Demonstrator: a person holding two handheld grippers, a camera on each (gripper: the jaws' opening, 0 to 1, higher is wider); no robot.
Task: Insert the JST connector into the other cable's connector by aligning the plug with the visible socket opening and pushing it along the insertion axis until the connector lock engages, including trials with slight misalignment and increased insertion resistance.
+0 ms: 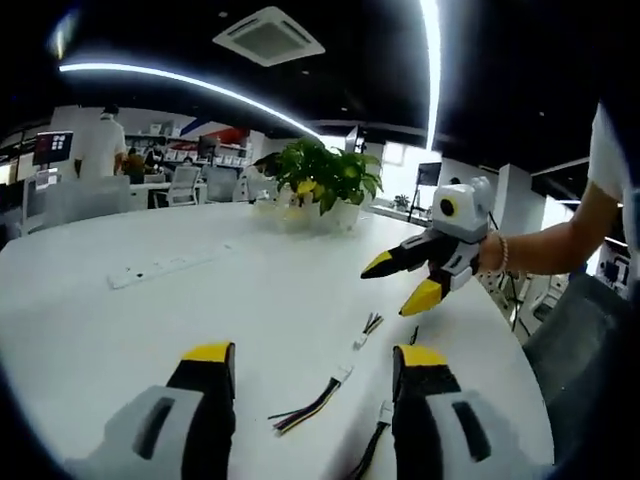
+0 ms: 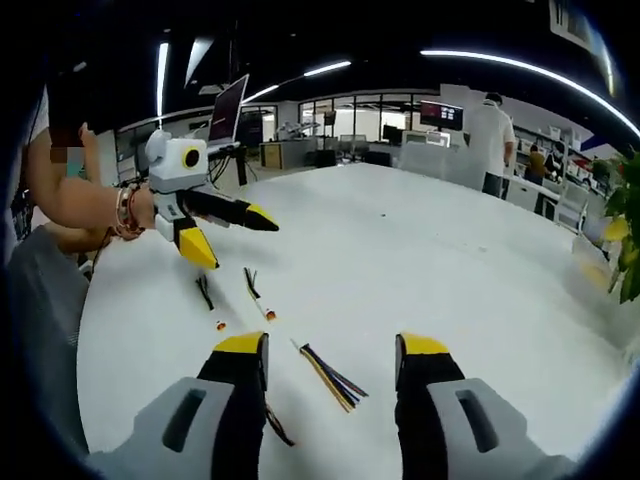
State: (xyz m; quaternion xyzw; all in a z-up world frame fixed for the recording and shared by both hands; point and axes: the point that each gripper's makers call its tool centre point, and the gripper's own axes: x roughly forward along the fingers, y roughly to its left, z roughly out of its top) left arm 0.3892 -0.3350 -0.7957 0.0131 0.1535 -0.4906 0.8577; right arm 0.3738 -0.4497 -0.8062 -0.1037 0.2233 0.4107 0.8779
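Cables loose on the white table (image 1: 120, 330), close to its near curved edge, nothing gripped yet. Left gripper view first: left gripper (image 1: 315, 354) low over the tabletop, yellow-tipped jaws spread wide, clasping nothing. Between those jaws, flat on the surface, multicoloured cable (image 1: 305, 408), its white connector (image 1: 343, 373) at the far end, clear of both jaws. Short cable (image 1: 370, 324) a little further in from the edge, with a pale plug of its own, apart from the first. Black cable (image 1: 372, 445) beside the right-hand jaw, its white end near that jaw's tip; touching or not, cannot tell. Over towards the table's right edge, right gripper (image 1: 398, 284) held up off the surface at the end of a person's forearm (image 1: 550, 245), jaws parted, empty. Further back, power strip (image 1: 165, 265) flat towards the left edge and potted plant (image 1: 320, 185) at the far edge. Over to the right gripper view: right gripper (image 2: 332, 348) also low, jaws wide, released, multicoloured cable (image 2: 328, 378) lying between them on the tabletop, wires fanned, touching neither jaw as far as can be seen. Left gripper (image 2: 235, 240) up near the table's left edge, in the air, jaws open and empty. Below it, two thin leads side by side on the surface, short cable (image 2: 255, 292) and thin dark lead (image 2: 205, 292), apart from each other, ends too small to read. Person in a white shirt (image 2: 492, 130) standing beyond the far edge.
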